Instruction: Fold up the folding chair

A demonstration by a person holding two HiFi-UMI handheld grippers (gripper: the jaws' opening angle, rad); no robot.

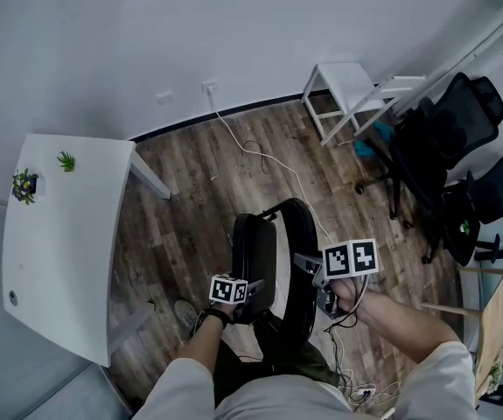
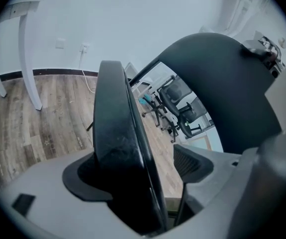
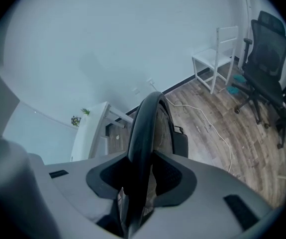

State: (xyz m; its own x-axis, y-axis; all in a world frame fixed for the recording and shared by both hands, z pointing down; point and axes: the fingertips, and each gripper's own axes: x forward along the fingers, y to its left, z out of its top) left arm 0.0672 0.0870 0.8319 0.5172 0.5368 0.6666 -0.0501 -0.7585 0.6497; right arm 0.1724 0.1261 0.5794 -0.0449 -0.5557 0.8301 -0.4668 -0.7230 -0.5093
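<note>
Most of the scene is wooden floor (image 1: pixel 190 191), with a white tabletop (image 1: pixel 59 261) on the left. Black office chairs (image 1: pixel 448 138) crowd the right, and a white chair (image 1: pixel 347 90) stands against the far wall. A pale cable (image 1: pixel 268 160) trails over the boards from that wall.

Near the person, in the middle, stands the folding chair (image 1: pixel 277 243), black and already drawn narrow. Its flat panel (image 1: pixel 255 252), probably the seat, is upright on the left, and its curved frame (image 1: pixel 305 226) arches just beside it on the right.

The left gripper (image 1: pixel 251 292) reaches in at the panel's near edge. Its jaws are spread wide with the panel standing between them, close against the left pad (image 2: pixel 90 176), while floor shows through the gap on the other side. The right gripper (image 1: pixel 314 278) has its jaws drawn narrow and clamped on the curved frame, a pad pressing each side.

The step in hand looks like bringing the panel flat against the frame. To do it well, the left jaws should close squarely on the panel first, so it cannot slip. The right grip then serves as the steady anchor while the left swings the panel in. Both sets of jaws should keep to the outer edges, out of the closing gap, and the chair's feet should stay off the cable.
</note>
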